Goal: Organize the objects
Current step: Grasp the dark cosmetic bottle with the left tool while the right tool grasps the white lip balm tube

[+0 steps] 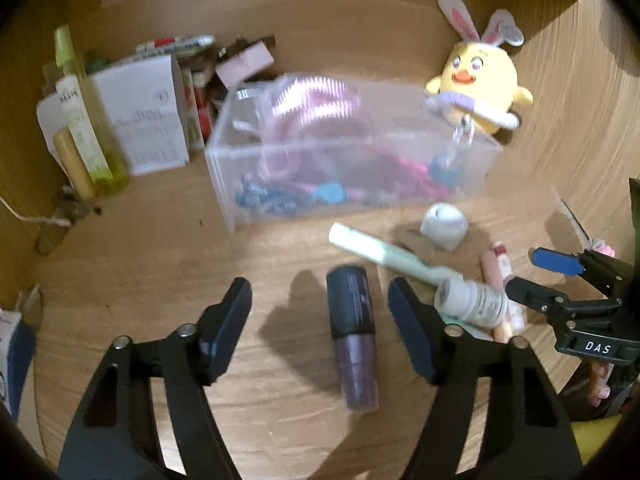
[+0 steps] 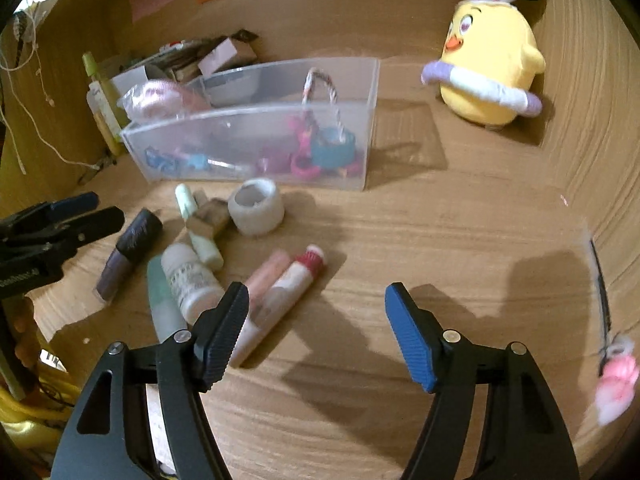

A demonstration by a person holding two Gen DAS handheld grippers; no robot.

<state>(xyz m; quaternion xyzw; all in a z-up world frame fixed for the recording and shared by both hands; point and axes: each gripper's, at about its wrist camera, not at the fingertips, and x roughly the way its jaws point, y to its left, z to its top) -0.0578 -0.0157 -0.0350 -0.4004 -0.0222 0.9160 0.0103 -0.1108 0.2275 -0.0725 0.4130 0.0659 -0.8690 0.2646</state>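
Left gripper [image 1: 320,316] is hovering wide open around purple nail polish bottle [image 1: 352,334]; right gripper [image 2: 316,320] is hanging wide open, empty, near lip balm tubes [image 2: 280,292].

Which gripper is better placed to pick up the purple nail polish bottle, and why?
Left. The left gripper is open with the purple nail polish bottle lying between its fingers; the right gripper is open over bare desk.
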